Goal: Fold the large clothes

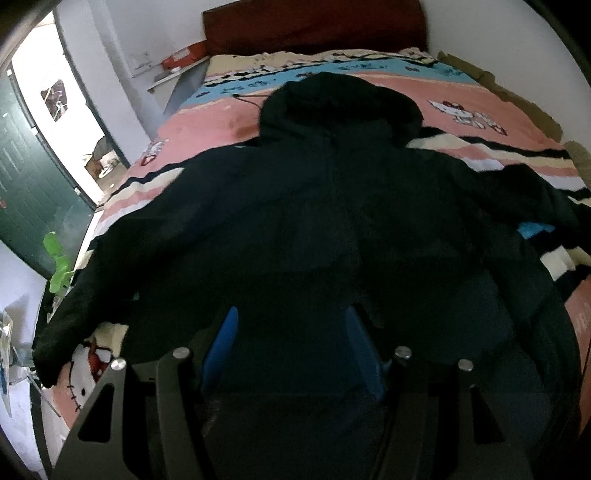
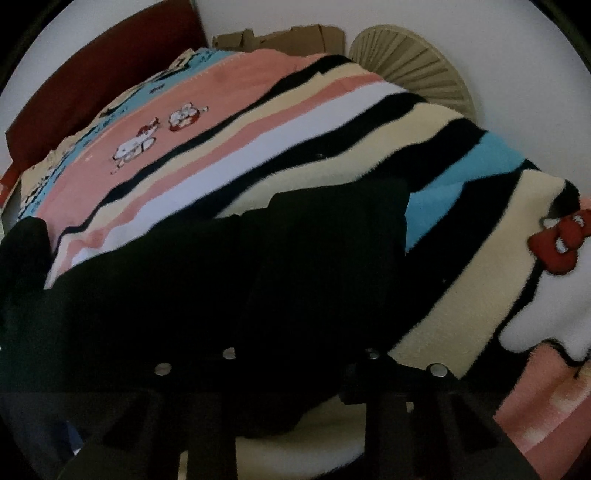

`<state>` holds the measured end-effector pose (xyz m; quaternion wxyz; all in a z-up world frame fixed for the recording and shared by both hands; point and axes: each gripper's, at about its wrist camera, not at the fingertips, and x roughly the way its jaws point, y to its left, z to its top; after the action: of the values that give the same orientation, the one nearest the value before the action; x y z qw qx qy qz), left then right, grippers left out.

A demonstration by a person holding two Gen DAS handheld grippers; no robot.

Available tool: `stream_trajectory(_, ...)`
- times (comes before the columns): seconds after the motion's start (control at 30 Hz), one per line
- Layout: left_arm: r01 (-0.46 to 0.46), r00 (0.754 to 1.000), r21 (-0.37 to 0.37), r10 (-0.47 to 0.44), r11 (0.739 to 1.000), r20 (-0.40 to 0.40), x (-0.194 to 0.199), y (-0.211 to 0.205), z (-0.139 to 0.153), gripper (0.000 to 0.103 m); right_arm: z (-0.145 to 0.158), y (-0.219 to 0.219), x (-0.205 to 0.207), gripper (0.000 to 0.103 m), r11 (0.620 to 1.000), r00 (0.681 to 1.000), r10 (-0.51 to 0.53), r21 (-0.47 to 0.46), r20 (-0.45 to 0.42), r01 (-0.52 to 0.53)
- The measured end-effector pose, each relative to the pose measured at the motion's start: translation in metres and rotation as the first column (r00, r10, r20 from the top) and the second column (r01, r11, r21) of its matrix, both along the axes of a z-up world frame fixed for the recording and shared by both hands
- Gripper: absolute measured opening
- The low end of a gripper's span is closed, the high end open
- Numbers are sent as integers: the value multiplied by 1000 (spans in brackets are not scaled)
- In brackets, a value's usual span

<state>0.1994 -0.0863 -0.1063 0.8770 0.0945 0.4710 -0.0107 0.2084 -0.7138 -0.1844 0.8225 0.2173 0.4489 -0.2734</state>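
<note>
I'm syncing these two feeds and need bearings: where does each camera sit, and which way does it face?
Left wrist: on the left tool, facing up the bed at the black hooded jacket spread flat; its blue fingers show, apart.
Right wrist: on the right tool, facing the jacket's sleeve; fingers too dark to tell.
Shared: jacket, striped cartoon-cat blanket, dark red headboard.

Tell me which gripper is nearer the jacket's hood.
Left, probably. The left gripper sits at the hem, facing the hood; the right gripper is by a sleeve.
</note>
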Motion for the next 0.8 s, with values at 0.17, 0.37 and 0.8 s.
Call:
stream_trajectory(0.17, -48, 999, -19, 49, 999, 24, -8, 20, 11, 59, 39, 20, -8, 24, 998, 997, 15, -61, 72, -11)
stream_trajectory(0.37, -87, 995, -48, 89, 995, 54, -27, 47, 28, 59, 102, 57, -3, 24, 989, 982, 93, -127, 167, -72)
stream_trajectory(0.8, -76, 989, -176, 96, 981, 110, -64, 102, 72, 59, 215, 211, 40, 24, 926, 899, 355, -230, 256, -300)
